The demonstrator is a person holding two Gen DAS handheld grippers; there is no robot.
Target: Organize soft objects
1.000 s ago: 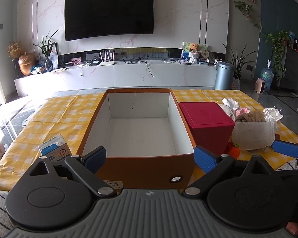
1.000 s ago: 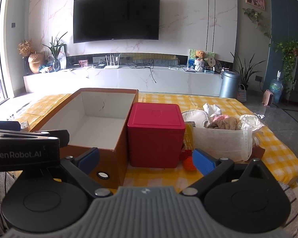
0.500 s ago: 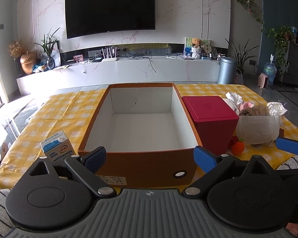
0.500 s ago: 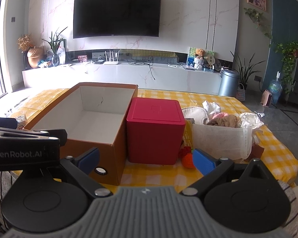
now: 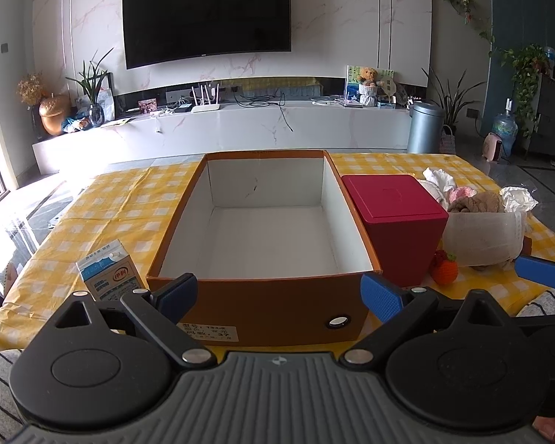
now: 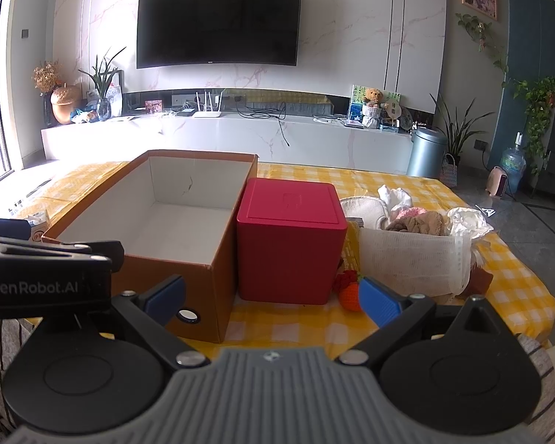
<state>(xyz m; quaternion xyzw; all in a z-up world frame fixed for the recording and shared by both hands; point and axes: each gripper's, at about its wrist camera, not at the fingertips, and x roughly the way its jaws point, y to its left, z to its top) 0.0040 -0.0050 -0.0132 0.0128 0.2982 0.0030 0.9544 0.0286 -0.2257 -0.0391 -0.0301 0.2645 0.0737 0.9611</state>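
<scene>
An empty orange cardboard box (image 5: 262,307) (image 6: 188,273) with a white inside stands on the yellow checked table. To its right is a closed red box (image 5: 396,218) (image 6: 290,248), then a white mesh basket (image 5: 481,236) (image 6: 414,262) heaped with soft cloths and knitted pieces (image 6: 418,222). A small orange knitted toy (image 5: 446,270) (image 6: 349,294) lies in front, between the red box and the basket. My left gripper (image 5: 279,294) is open before the cardboard box's near wall. My right gripper (image 6: 273,296) is open before the red box, holding nothing.
A small milk carton (image 5: 109,275) stands left of the cardboard box. A striped cloth (image 5: 544,301) lies at the near right table edge. The right gripper's blue fingertip (image 5: 540,275) shows in the left wrist view. Beyond the table are a white TV bench and a grey bin (image 5: 425,125).
Both grippers have risen and drawn back a little, so the boxes sit lower and smaller in view. Both stay open. Nothing on the table moved.
</scene>
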